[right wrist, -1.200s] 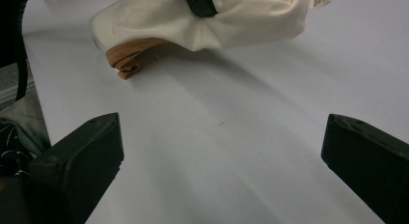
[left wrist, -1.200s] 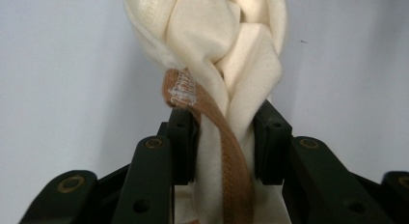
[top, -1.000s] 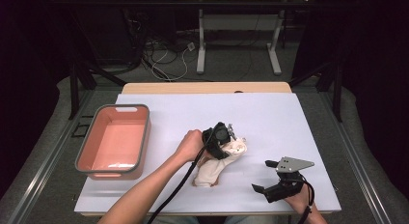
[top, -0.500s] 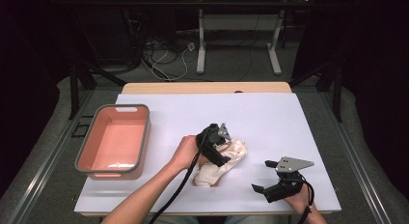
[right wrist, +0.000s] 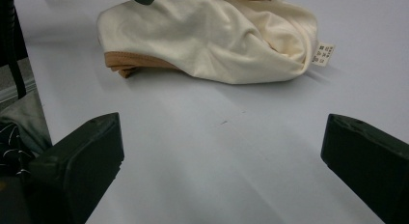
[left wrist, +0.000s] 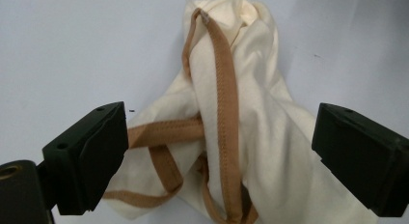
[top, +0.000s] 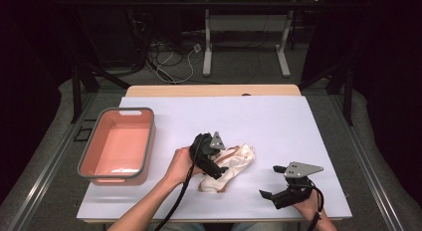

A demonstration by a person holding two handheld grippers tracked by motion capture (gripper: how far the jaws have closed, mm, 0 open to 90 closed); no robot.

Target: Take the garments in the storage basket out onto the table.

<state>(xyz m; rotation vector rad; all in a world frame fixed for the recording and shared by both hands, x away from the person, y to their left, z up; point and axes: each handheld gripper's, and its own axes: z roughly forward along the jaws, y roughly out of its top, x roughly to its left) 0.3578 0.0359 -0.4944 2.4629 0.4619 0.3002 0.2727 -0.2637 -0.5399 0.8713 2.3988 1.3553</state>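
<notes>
We see a salmon-pink rectangular plastic bin with a grey rim (top: 117,145) at the left of a white-topped table (top: 278,121), tangled cables (top: 171,59) and white metal table legs (top: 209,42) on the grey floor beyond

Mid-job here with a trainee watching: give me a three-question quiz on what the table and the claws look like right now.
1. True or false: the left claw is clamped on the garment.
2. Which container stands at the table's left: A) pink bin B) wire basket C) glass jar?
3. Fill in: the right claw hovers with open jaws over bare ____.

Key
1. False. Its jaws have just been opening and stand wide, the garment lying between them, pads clear of the cloth.
2. A, the pink bin.
3. Table; the garment lies ahead of that claw, untouched by it.
</notes>
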